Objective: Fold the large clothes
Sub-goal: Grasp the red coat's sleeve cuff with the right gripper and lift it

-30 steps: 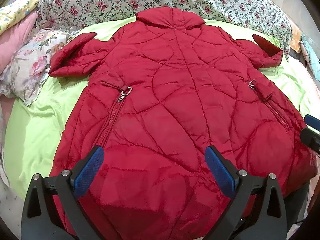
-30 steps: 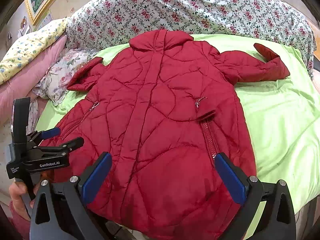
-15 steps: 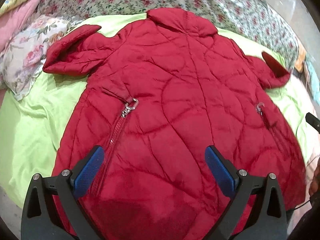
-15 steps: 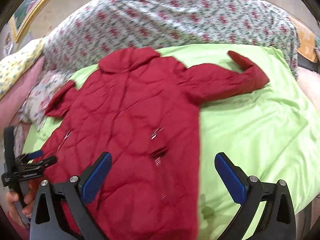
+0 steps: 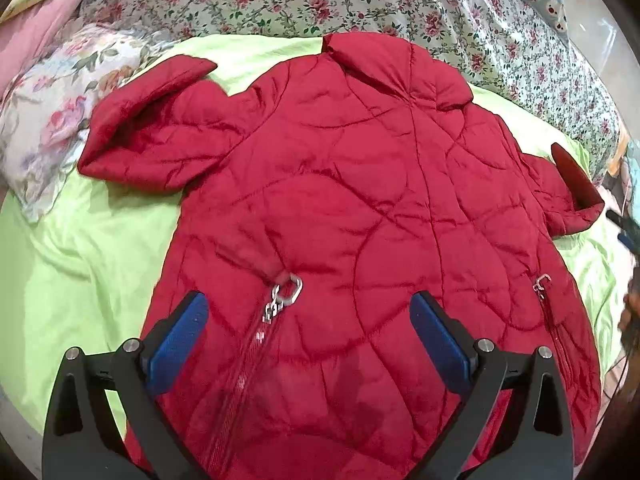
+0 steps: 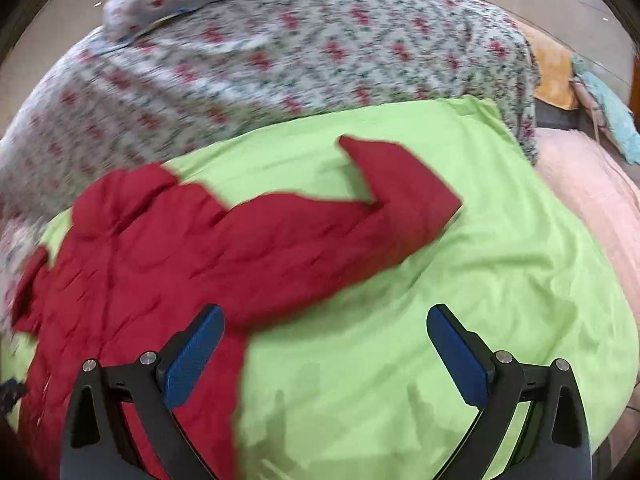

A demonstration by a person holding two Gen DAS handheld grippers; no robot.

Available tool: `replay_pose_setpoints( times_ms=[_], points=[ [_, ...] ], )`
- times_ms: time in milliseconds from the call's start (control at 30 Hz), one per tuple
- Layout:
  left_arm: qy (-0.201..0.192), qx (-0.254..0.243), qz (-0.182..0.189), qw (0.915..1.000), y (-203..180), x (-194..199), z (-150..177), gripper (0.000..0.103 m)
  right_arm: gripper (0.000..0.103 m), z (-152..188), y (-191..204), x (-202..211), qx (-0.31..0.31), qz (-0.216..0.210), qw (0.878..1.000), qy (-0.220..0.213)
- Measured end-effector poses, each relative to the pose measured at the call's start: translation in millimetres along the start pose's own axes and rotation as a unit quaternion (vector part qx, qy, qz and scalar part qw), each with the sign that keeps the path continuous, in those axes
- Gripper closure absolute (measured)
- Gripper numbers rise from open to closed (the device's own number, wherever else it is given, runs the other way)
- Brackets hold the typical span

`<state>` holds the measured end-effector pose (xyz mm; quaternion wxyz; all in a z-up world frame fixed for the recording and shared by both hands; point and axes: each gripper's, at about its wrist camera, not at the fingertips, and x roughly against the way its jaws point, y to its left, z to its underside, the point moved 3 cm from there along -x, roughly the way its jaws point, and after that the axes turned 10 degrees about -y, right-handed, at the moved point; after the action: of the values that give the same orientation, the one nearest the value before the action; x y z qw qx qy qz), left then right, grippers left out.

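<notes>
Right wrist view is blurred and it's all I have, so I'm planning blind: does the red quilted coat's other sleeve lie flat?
Observer: No. In the left wrist view, that left sleeve is bent, its cuff doubled back beside the floral pillow.
Operator: Is the left gripper holding anything?
Observer: No. The left gripper is open above the red quilted coat, gripping nothing.
Operator: Any hardware nearby?
Observer: A silver zipper pull lies between its fingers.

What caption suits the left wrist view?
Open left gripper above a red quilted coat spread flat on a green sheet, nothing grasped.
</notes>
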<state>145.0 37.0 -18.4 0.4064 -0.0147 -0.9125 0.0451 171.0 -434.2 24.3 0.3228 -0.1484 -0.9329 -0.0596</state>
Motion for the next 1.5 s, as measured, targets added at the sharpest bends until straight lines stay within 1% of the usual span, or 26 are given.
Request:
replay_pose_setpoints(
  times_ms=[133,200,267,333,367,400,467,533,567,667,733,800,867,967,1100,1233,1333,1400,1433,1500],
  points=[
    [0.015,-0.014,0.012,0.9997,-5,-13,-7,0.002,0.005,-28,-13,-42,0.009,0.029,0.999,-0.011],
    [0.019,-0.016,0.018,0.9995,-8,-18,-9,0.002,0.011,-40,-18,-65,0.014,0.048,0.999,-0.002],
    [0.025,-0.017,0.022,0.9993,-9,-22,-10,0.002,0.014,-45,-21,-87,0.024,0.063,0.998,0.006],
    [0.030,-0.017,0.024,0.9991,-9,-25,-10,0.002,0.020,-47,-26,-111,0.030,0.086,0.996,0.022],
    [0.030,-0.018,0.024,0.9991,-9,-26,-11,0.002,0.029,-46,-31,-125,0.021,0.088,0.995,0.035],
    [0.029,-0.019,0.022,0.9992,-9,-26,-11,0.002,0.045,-44,-35,-134,0.009,0.087,0.995,0.048],
    [0.026,-0.022,0.019,0.9992,-6,-26,-12,0.002,0.062,-40,-40,-139,-0.011,0.084,0.995,0.059],
    [0.025,-0.022,0.019,0.9993,-4,-27,-13,0.002,0.072,-39,-37,-130,-0.016,0.071,0.996,0.049],
    [0.027,-0.021,0.020,0.9992,-3,-28,-13,0.002,0.079,-37,-33,-125,-0.017,0.064,0.997,0.046],
    [0.037,-0.014,0.021,0.9990,-1,-34,-12,0.002,0.082,-37,-18,-104,-0.021,0.025,0.999,0.034],
    [0.041,-0.009,0.025,0.9988,0,-35,-10,0.002,0.083,-38,-2,-89,-0.021,-0.009,0.999,0.024],
    [0.044,-0.004,0.028,0.9986,1,-35,-8,0.002,0.084,-39,18,-69,-0.019,-0.050,0.998,0.015],
    [0.046,-0.001,0.030,0.9985,3,-35,-6,0.002,0.084,-39,38,-57,-0.012,-0.076,0.997,0.009],
    [0.048,0.003,0.032,0.9983,5,-33,-5,0.002,0.084,-34,74,-36,0.004,-0.118,0.993,-0.002],
    [0.045,0.008,0.037,0.9983,11,-28,-5,0.002,0.084,-20,123,-20,0.028,-0.171,0.985,0.000],
    [0.045,0.014,0.046,0.9978,16,-24,-5,0.002,0.084,-2,177,-14,0.057,-0.228,0.972,0.018],
    [0.045,0.017,0.058,0.9972,21,-21,-7,0.002,0.084,14,216,-13,0.091,-0.270,0.958,0.033],
    [0.046,0.022,0.065,0.9966,24,-20,-8,0.002,0.083,27,237,-13,0.119,-0.283,0.951,0.039],
    [0.047,0.024,0.069,0.9962,26,-21,-9,0.002,0.083,35,248,-13,0.134,-0.296,0.945,0.047],
    [0.051,0.030,0.078,0.9952,29,-23,-11,0.002,0.083,49,263,-13,0.153,-0.339,0.926,0.068]
  ],
)
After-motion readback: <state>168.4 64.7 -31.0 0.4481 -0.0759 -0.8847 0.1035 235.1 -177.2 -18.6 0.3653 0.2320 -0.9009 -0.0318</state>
